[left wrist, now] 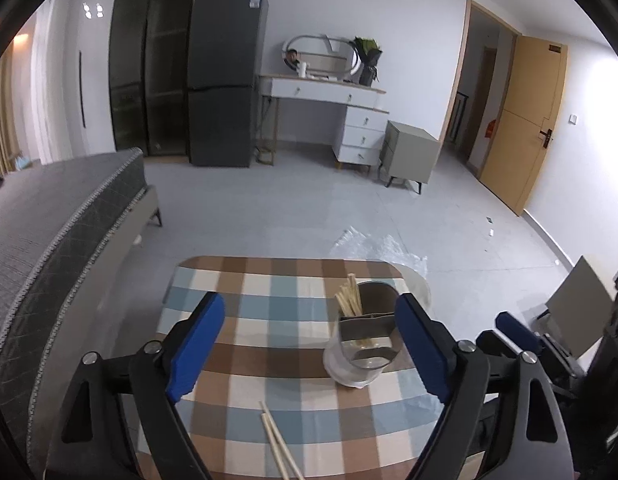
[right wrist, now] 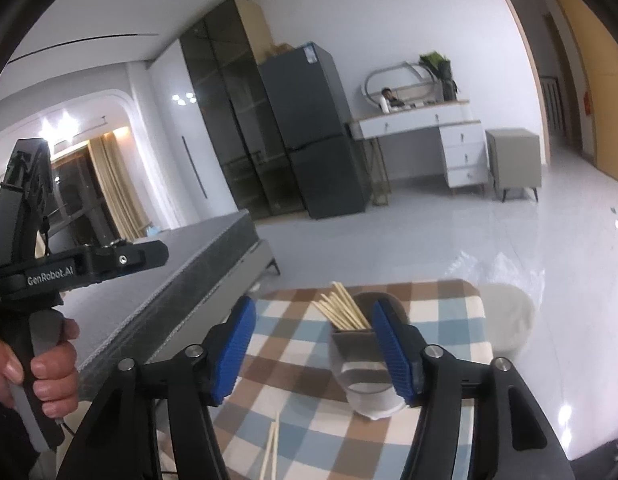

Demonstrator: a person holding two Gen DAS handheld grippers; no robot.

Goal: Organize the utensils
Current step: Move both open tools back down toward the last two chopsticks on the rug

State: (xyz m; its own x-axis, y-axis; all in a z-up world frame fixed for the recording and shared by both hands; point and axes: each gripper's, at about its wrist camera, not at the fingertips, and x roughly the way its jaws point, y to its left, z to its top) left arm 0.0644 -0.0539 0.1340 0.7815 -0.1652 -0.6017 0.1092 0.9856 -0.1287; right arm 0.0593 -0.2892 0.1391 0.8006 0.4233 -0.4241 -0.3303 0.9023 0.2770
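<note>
Pale wooden chopsticks upright in grey holder

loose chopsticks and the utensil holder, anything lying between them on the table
Nothing: only bare checked tablecloth lies between the loose chopsticks and the utensil holder, clearest in the left wrist view.

Pale wooden chopsticks stand in a glossy grey metal holder on the matt checked cloth tabletop, over glossy floor tiles.
</note>
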